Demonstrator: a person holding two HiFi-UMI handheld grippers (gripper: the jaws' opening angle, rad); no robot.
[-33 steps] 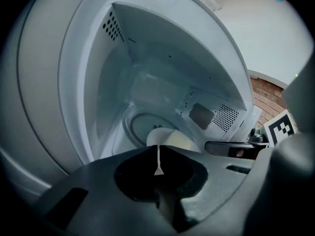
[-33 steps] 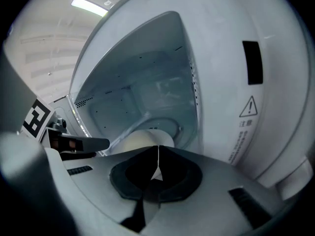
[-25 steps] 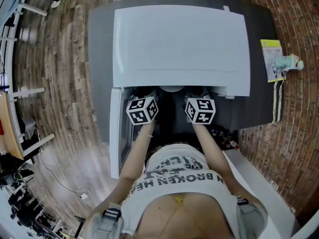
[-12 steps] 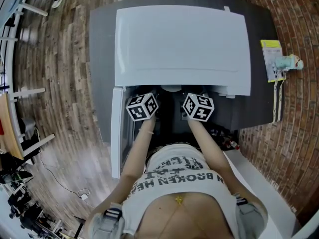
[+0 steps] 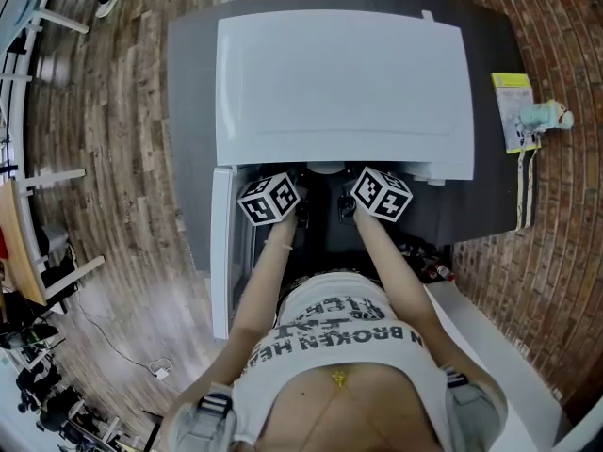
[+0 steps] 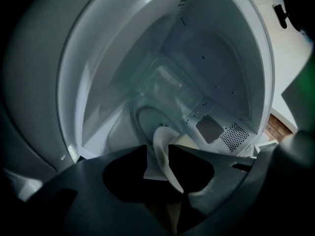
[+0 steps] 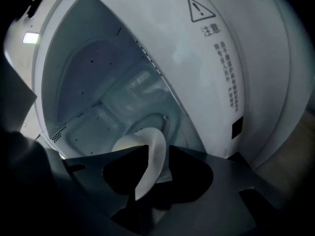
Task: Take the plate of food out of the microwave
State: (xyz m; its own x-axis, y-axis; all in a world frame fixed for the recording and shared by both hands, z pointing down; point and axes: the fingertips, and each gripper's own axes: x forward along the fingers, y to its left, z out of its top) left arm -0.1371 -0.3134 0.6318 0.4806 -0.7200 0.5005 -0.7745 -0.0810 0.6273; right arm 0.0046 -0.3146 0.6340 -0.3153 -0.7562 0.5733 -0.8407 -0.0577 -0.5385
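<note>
The white microwave (image 5: pixel 344 73) stands on a grey table with its door (image 5: pixel 220 252) swung open to the left. Both grippers reach into the cavity; in the head view only their marker cubes show, left (image 5: pixel 268 199) and right (image 5: pixel 382 193). A white plate (image 6: pixel 165 156) with a pale cream lump of food (image 6: pixel 186 140) sits on the glass turntable (image 6: pixel 147 117). My left gripper (image 6: pixel 158 149) is open, with the plate's rim in the gap between its jaws. My right gripper (image 7: pixel 158 149) is also open around the plate (image 7: pixel 150 156) rim on the opposite side.
A yellow-topped card (image 5: pixel 513 111) and a small pale green thing (image 5: pixel 546 118) lie at the table's right edge. A white counter (image 5: pixel 490 347) is at lower right. The cavity's walls close in on both sides of the plate.
Both marker cubes have moved a little forward toward the microwave's mouth, and the right one has turned. The jaws themselves are hidden in the earlier head frames.
</note>
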